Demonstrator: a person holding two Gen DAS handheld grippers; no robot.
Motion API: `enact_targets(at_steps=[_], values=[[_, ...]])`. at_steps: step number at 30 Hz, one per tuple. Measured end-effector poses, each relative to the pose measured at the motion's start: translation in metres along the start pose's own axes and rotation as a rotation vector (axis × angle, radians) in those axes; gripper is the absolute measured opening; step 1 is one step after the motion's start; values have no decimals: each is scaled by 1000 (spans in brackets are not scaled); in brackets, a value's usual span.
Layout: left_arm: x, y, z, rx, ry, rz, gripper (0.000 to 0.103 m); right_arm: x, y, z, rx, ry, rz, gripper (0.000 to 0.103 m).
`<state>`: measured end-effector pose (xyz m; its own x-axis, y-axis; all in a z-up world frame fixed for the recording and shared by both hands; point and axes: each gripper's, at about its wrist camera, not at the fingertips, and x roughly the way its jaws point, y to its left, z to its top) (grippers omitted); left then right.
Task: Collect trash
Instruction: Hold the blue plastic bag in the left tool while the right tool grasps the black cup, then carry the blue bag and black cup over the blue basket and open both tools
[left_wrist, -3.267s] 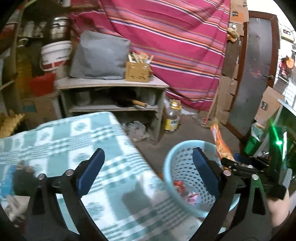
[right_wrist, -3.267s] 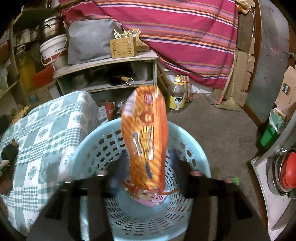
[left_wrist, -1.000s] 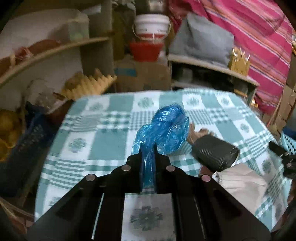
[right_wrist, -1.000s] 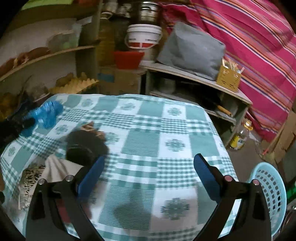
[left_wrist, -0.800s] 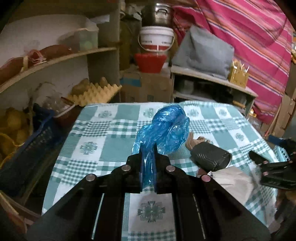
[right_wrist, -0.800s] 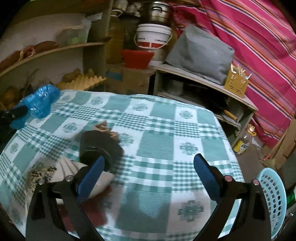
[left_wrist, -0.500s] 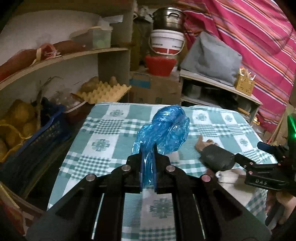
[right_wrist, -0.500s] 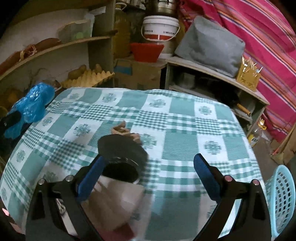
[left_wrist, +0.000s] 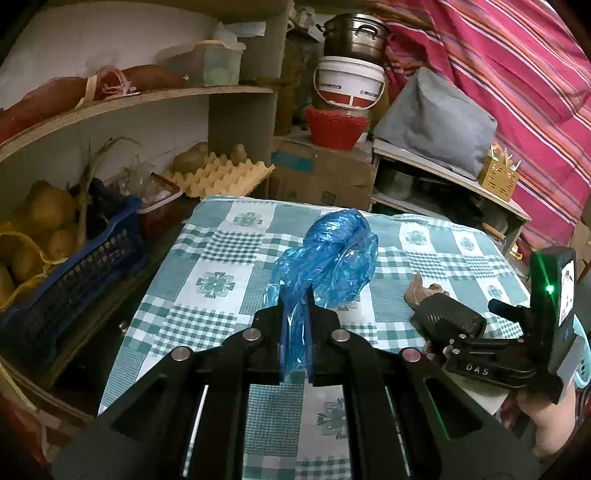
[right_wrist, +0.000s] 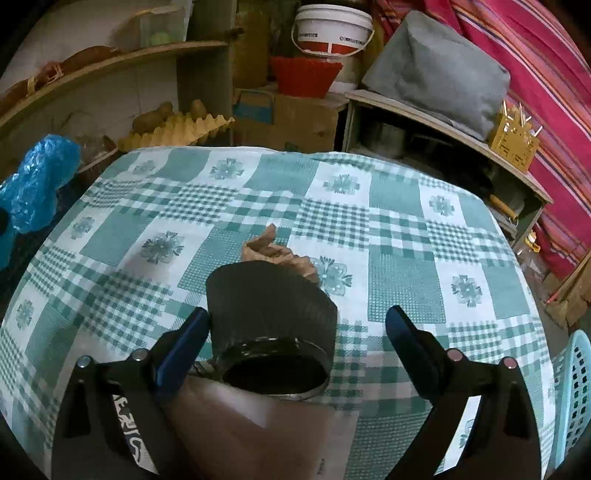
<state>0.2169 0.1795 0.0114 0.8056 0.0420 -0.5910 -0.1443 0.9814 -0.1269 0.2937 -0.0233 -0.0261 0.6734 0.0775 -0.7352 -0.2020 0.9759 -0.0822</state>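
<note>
At the left we hold the left claw (left_wrist: 295, 332) pressed together on the twisted neck of a blue plastic bag (left_wrist: 328, 258), which stands up above the checked worktop (left_wrist: 221, 258) and does not touch it. More to the right lies a black cup (right_wrist: 269, 325) on its side, its long axis toward us and its open mouth facing the right claw (right_wrist: 295, 332). This claw is spread wide with the cup between its fingers, the left finger (right_wrist: 184, 339) almost at the cup's wall, so it is the nearer one for the next pick. Behind the cup is a brown crumpled scrap (right_wrist: 277, 254), touching it. Only the right wrist view shows the cup's mouth and the light blue basket (right_wrist: 576, 398) at the far right, beside the worktop; the left view shows mostly the bag.
</note>
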Motion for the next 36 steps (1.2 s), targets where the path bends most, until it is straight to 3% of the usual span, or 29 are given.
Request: enact_targets(at_steps=[1,4,10,17,36], values=[[0,0,0,-3,1,0,6,1,-1,0,3,3,3,93],[0,0,1,-6,-1,0,6,1,-2,0,3,14,37,66],[-2,-3,2,-4,-8,2,6,-4,-9,0,19,-2,53,66],[-6,-9,5,-15,-23,-3,6,-35,-40,4,78,-108,34,65],[-20,-78,11,33,-67,-70,6,-85,-132,-19,148,-194,-68,65]])
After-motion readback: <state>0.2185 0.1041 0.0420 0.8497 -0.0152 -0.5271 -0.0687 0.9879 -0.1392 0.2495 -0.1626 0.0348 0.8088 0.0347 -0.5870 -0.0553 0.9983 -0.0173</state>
